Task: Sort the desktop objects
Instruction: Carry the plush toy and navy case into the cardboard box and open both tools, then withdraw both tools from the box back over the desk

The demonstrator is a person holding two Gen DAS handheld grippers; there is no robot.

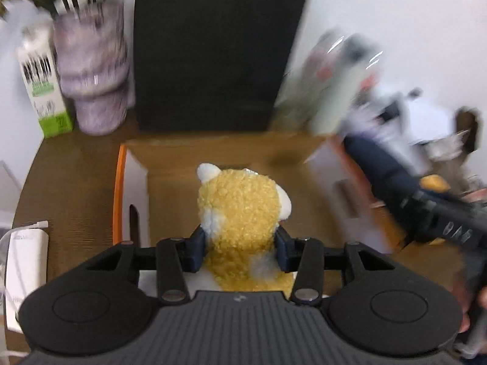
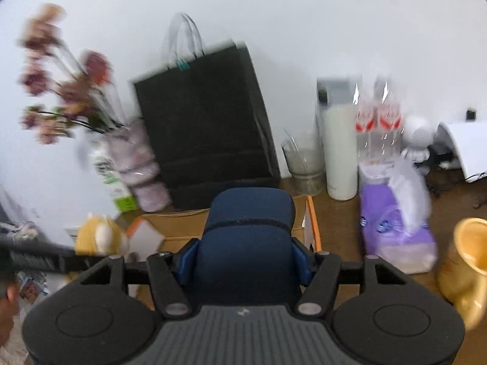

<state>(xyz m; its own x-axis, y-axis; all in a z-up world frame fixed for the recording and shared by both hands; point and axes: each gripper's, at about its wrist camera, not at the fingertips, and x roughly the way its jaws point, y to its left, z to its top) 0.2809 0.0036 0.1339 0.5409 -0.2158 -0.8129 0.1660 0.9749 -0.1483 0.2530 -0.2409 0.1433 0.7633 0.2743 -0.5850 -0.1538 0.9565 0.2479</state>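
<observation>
My left gripper (image 1: 240,251) is shut on a yellow and white plush toy (image 1: 243,213) and holds it above an open cardboard box (image 1: 188,164) with an orange edge. My right gripper (image 2: 245,257) is shut on a dark blue case (image 2: 248,237) and holds it over the same box (image 2: 313,216). The blue case shows blurred at the right of the left wrist view (image 1: 380,167). The plush toy shows blurred at the left of the right wrist view (image 2: 97,237).
A black paper bag (image 2: 207,127) stands behind the box. A purple vase with flowers (image 1: 91,76) and a green-white carton (image 1: 45,91) stand left. A white bottle (image 2: 339,152), purple tissue pack (image 2: 395,228), glass cup (image 2: 304,161) and yellow vase (image 2: 468,261) stand right. A white power bank (image 1: 24,267) lies at left.
</observation>
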